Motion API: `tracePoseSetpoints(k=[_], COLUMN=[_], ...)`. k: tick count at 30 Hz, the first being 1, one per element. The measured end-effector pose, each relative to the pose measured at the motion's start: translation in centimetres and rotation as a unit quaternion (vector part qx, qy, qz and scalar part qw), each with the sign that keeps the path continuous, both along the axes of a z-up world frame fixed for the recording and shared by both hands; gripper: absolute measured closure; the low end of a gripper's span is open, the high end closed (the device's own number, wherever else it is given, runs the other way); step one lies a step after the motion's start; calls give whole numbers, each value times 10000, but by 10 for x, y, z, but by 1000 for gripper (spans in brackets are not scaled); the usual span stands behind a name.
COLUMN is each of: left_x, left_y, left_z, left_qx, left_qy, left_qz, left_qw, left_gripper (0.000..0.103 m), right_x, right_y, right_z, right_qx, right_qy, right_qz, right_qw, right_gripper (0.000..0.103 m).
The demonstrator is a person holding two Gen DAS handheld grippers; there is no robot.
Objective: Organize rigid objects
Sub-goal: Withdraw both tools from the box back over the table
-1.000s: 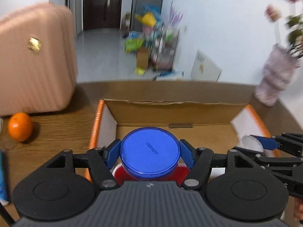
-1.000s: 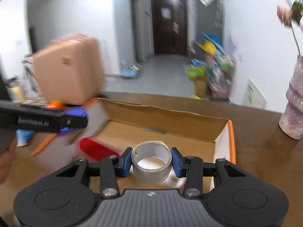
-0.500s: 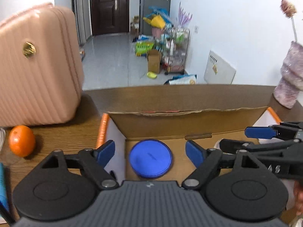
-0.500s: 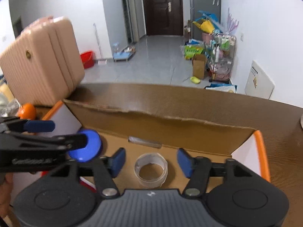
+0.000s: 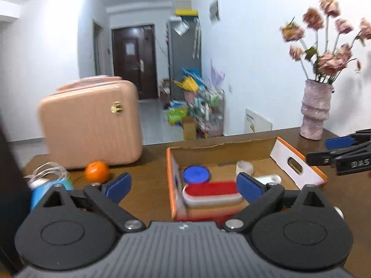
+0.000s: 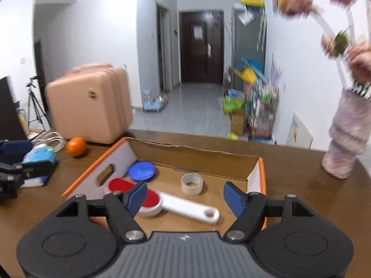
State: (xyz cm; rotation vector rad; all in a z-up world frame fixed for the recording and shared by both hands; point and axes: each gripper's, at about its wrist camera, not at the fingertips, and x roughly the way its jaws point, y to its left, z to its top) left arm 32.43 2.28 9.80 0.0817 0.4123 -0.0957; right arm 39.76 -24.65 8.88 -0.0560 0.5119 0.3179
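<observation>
From my right gripper (image 6: pixel 183 198) I see its blue-padded jaws opening, nothing between them. Below lies the open cardboard box with orange edges (image 6: pixel 261 169), holding a round blue lid (image 6: pixel 142 171), a clear tape roll (image 6: pixel 191 183) and a red-faced white-handled brush (image 6: pixel 171 202). The other gripper (image 6: pixel 16 159) stands at left, near a round orange fruit (image 6: pixel 76 146).
</observation>
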Motion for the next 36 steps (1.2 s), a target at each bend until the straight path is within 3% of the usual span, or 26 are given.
tracePoseSetpoints(k=[3,9,14,16,19,25,36], left_x=[-68,-163,-224,-238,-256,-258,-224], left_y=[3,-3,-10,-10,-15,-26,-22], left_z=[-8,-32,-60,-68,-76,-76,-97], left_qx=[7,-1,25,-180,-91,-112,-176], left_qy=[-222,-362,-286,-124,-72,-116,366], left_qz=[-35,124,221,231,141,54,207], left_qw=[9997,9993,9993,9995,9998,9999,9990], left_gripper=[2,0,0,0,0,0,0], right_x=[-65,-180,-259,-282,-311,-334,-296], right_y=[-3,1,7,5,-4,-24,-35], right_z=[-4,-43,-69,-71,-70,-83,-105], right_qx=[27,20,-78,-83,-25,357,471], right_qy=[-207,-284,-467,-527,-539,-436,-69], right_qz=[129,118,53,-53,-153,-473,-715], right_qw=[9997,9995,9989,9986,9984,9973,9963], right_gripper=[24,22,22,22,22,22,23])
